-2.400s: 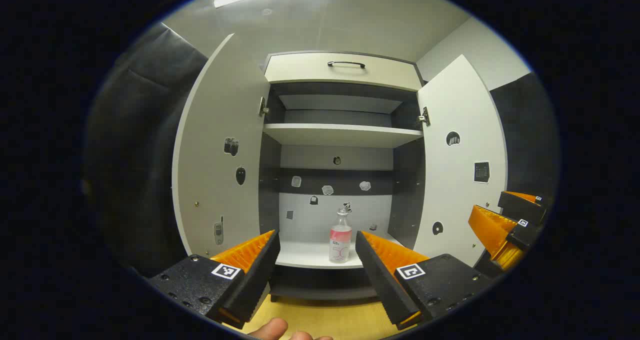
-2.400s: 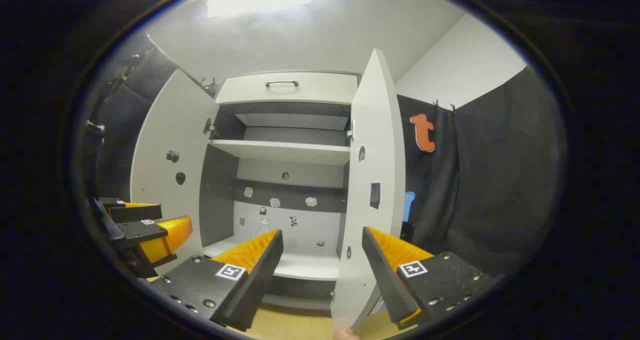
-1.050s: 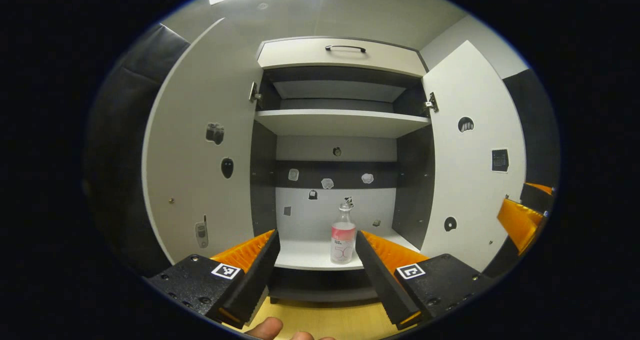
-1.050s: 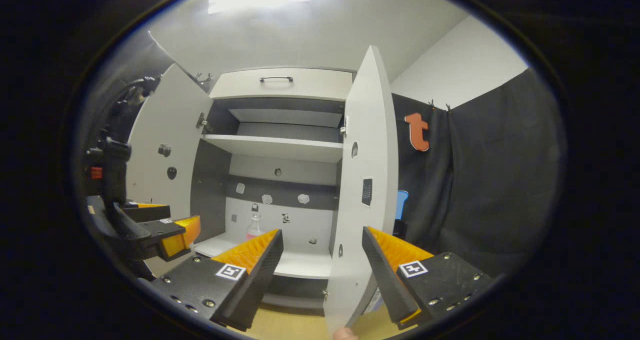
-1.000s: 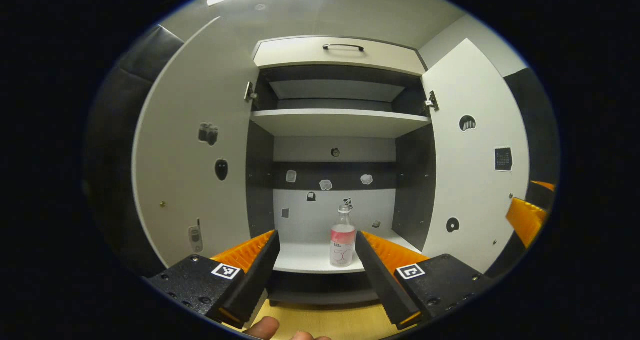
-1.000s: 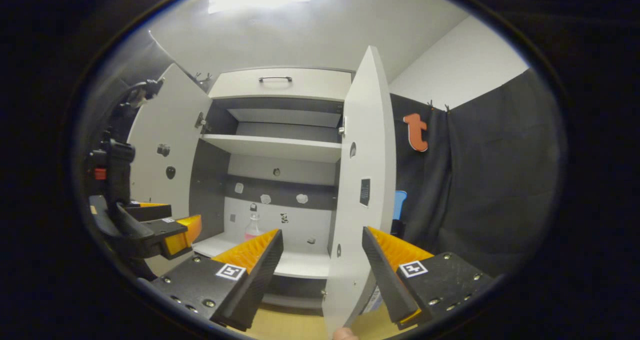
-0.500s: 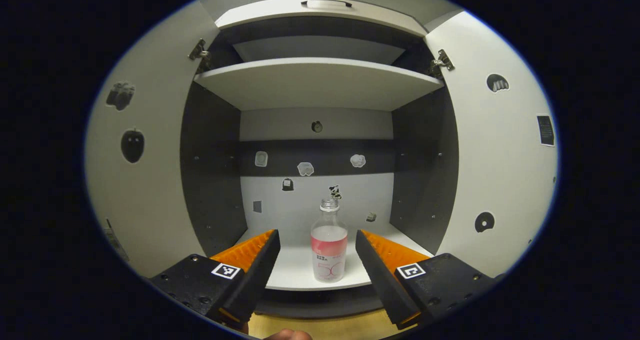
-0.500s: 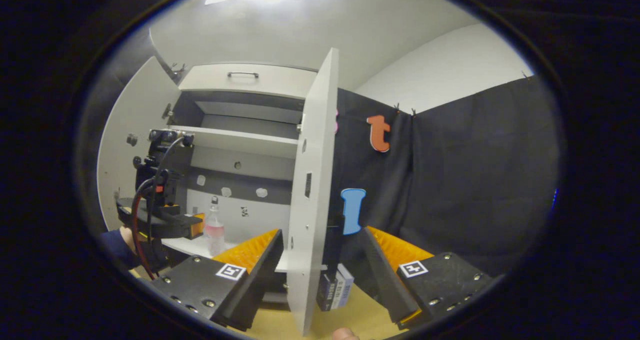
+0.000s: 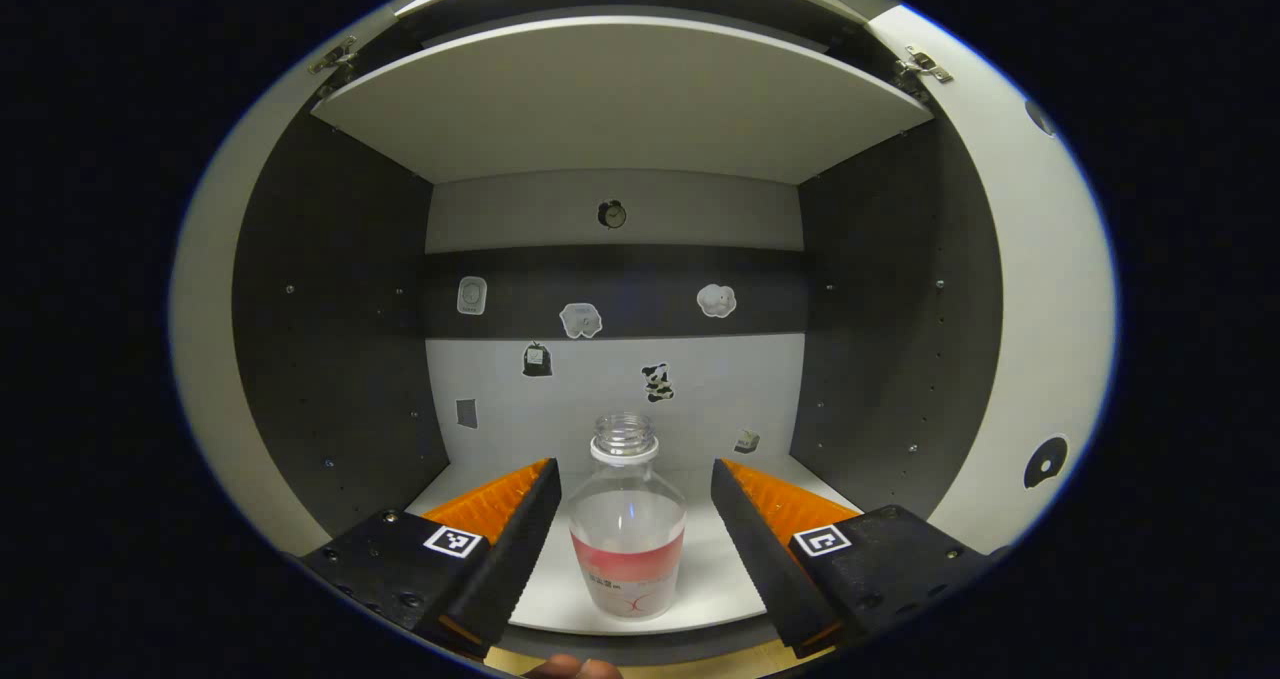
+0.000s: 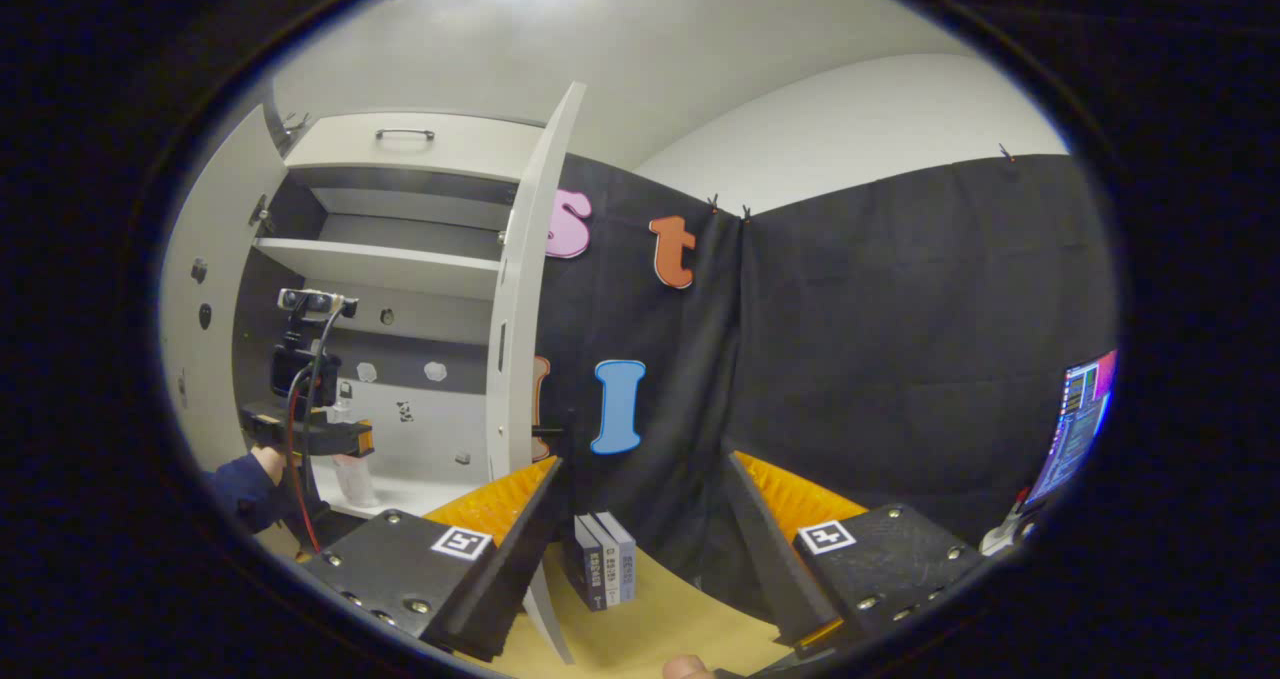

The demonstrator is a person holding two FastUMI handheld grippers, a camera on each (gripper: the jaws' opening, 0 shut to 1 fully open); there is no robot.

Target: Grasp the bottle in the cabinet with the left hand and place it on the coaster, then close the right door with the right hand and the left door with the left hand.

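Note:
A clear bottle (image 9: 628,544) with a pink label and no cap stands upright near the front of the cabinet's lower shelf (image 9: 730,584). My left gripper (image 9: 632,471) is open, one finger on each side of the bottle with a gap to each. In the right gripper view the left gripper (image 10: 345,439) reaches into the cabinet at the bottle (image 10: 353,481), held by a hand in a dark sleeve (image 10: 238,491). My right gripper (image 10: 645,467) is open and holds nothing, just right of the open right door (image 10: 512,339). The left door (image 10: 195,359) is open too.
An upper shelf (image 9: 620,99) hangs above the bottle, and dark side walls (image 9: 340,339) flank it. A small stack of books (image 10: 605,559) stands on the wooden table (image 10: 660,624) by the right door's foot. A lit screen (image 10: 1075,419) is at the far right.
My left gripper has gone forward into the cabinet, so the bottle now stands between its fingers. My right gripper has swung to the right, past the right door's edge.

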